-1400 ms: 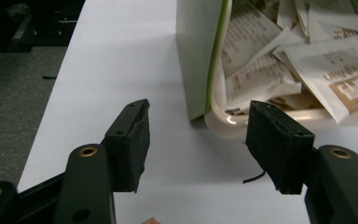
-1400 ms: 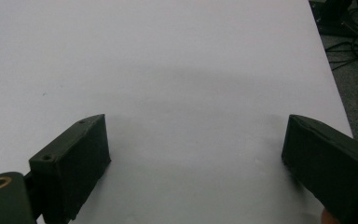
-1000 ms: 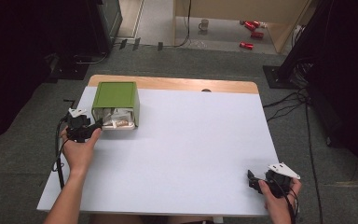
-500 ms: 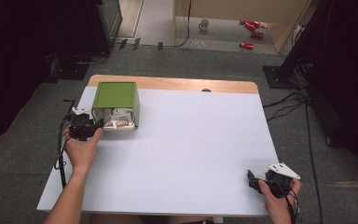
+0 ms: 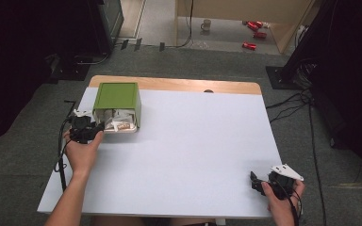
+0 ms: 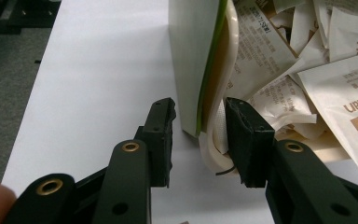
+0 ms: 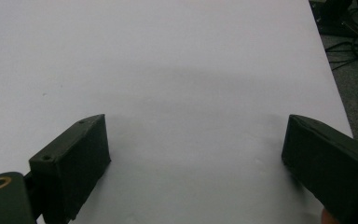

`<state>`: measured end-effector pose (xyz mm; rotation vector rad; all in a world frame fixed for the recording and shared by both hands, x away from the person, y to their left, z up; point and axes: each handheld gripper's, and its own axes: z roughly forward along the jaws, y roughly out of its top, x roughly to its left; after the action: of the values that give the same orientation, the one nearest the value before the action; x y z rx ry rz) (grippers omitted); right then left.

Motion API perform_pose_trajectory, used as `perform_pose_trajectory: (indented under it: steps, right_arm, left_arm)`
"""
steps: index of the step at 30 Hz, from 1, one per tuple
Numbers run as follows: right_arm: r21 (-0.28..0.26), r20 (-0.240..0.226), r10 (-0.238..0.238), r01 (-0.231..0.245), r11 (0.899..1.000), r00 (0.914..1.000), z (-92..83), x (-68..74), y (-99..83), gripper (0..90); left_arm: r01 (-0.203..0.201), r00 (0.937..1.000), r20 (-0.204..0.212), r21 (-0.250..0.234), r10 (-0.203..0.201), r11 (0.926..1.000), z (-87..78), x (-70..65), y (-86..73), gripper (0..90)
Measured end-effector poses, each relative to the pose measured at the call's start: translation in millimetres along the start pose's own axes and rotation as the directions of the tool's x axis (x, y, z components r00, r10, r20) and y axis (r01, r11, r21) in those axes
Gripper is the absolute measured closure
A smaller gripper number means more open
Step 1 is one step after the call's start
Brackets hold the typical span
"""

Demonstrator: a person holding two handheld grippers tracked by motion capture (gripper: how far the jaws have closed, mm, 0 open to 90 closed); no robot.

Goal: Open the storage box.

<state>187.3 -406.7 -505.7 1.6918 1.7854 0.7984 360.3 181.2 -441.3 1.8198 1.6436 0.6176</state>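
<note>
Spanning most of the high view, the counter (image 5: 193, 155) carries a green box (image 5: 118, 101) at upper left, packets (image 6: 307, 60) spilling from it. The left hand-held gripper (image 6: 198, 135) has been closing astride the box's side wall, apparently to steady it, not yet pinching. The right hand-held gripper (image 7: 196, 154) rests released at lower right.

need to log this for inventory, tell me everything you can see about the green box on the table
The green box is a small square bin with a matte green outside and a pale inner tray or liner, lying on its side near the far left of the white table, its open mouth toward the person. Crumpled printed paper packets spill from it. The left tool straddles its near side wall, one jaw outside, one inside against the liner; the jaws have just been closing, with a gap still outside.
</note>
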Motion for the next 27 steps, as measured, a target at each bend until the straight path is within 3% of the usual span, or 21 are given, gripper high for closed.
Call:
perform_pose_trajectory:
  steps: [21,27]
  right_arm:
    - [0.000,0.000,0.000,0.000,1.000,1.0000,0.0,0.0,0.0,7.1]
    - [0.000,0.000,0.000,0.000,1.000,1.0000,-0.1,0.1,0.0,7.1]
  left_arm:
    - [-0.007,0.9992,0.040,0.005,0.007,1.0000,-11.1,2.7,-3.5,65.7]
    - [-0.002,0.9982,0.060,0.003,0.002,1.0000,-11.7,2.4,-3.9,70.8]
